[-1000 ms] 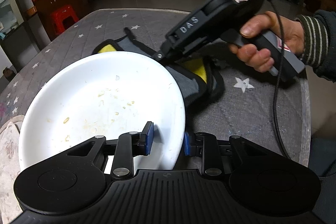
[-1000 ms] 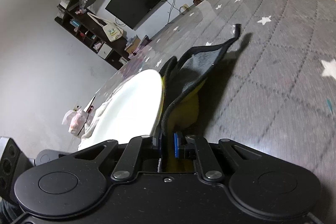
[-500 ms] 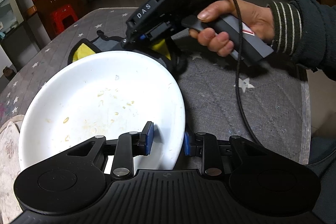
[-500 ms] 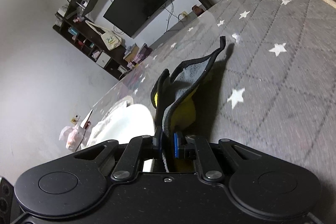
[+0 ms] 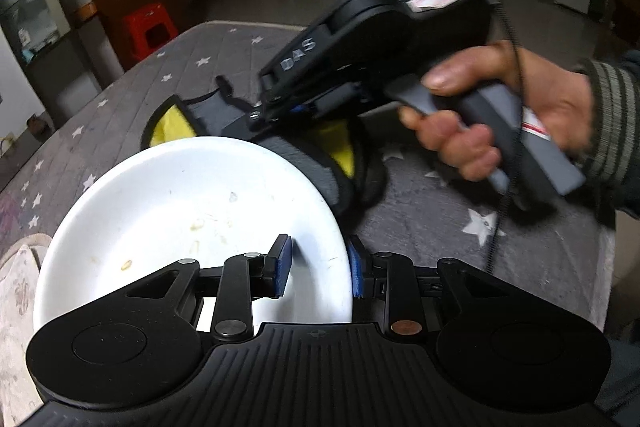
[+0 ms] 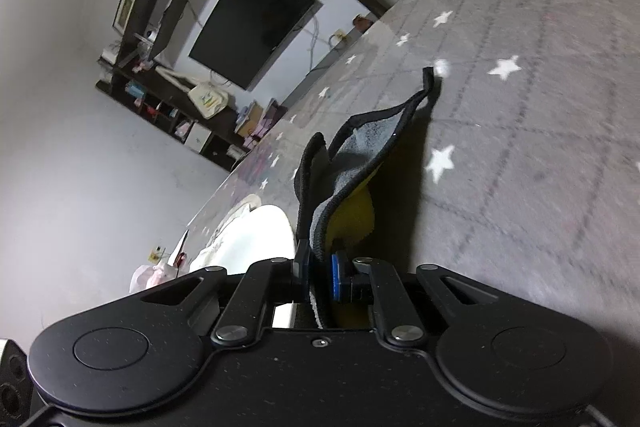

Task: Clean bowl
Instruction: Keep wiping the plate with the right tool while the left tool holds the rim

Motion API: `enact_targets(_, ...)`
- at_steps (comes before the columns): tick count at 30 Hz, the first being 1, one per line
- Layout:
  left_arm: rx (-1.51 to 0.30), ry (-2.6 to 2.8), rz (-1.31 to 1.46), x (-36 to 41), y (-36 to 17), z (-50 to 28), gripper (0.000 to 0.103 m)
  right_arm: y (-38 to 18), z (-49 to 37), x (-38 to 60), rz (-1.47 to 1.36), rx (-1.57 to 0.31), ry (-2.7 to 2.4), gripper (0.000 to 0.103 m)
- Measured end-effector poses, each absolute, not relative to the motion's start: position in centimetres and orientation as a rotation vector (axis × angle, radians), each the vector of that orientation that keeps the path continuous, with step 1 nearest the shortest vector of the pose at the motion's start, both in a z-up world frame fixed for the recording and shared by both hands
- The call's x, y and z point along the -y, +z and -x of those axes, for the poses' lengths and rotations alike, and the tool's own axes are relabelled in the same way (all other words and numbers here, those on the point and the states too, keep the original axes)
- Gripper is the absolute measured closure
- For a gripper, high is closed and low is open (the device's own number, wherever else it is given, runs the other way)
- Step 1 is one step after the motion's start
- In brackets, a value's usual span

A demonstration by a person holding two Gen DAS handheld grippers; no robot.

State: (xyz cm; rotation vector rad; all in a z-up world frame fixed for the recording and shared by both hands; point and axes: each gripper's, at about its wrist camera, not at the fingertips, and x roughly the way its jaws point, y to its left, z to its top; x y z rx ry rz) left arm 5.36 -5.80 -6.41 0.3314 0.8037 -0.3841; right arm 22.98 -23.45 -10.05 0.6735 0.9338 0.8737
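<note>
A white bowl [image 5: 180, 211] with yellowish food specks sits on the grey star-patterned table. My left gripper [image 5: 320, 267] is shut on its near right rim, one pad inside and one outside. My right gripper [image 6: 318, 267] is shut on a grey and yellow cloth with black edging [image 6: 352, 167]. In the left wrist view the right gripper [image 5: 280, 107] holds the cloth [image 5: 340, 155] just behind the bowl's far rim. The bowl's rim [image 6: 260, 239] shows left of the cloth in the right wrist view.
A pale patterned cloth [image 5: 16, 291] lies under the bowl's left side. The grey star-patterned table [image 5: 440, 227] extends right and back. A red stool [image 5: 148, 27] and shelves stand beyond the far edge. The right gripper's cable [image 5: 504, 187] hangs over the table.
My right gripper with the cloth swung left over the bowl's far rim, then came back right and lower behind the bowl. The left gripper and bowl have barely moved.
</note>
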Motion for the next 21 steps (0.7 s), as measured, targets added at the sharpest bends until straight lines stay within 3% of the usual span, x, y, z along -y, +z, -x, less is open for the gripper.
enact_targets(21, -0.797, -0.396, -0.361, 5.3, -6.8, -6.2, 0.072, -8.1, -20.1, 24.4, -0.658, -0.877, 0.89, 0.09)
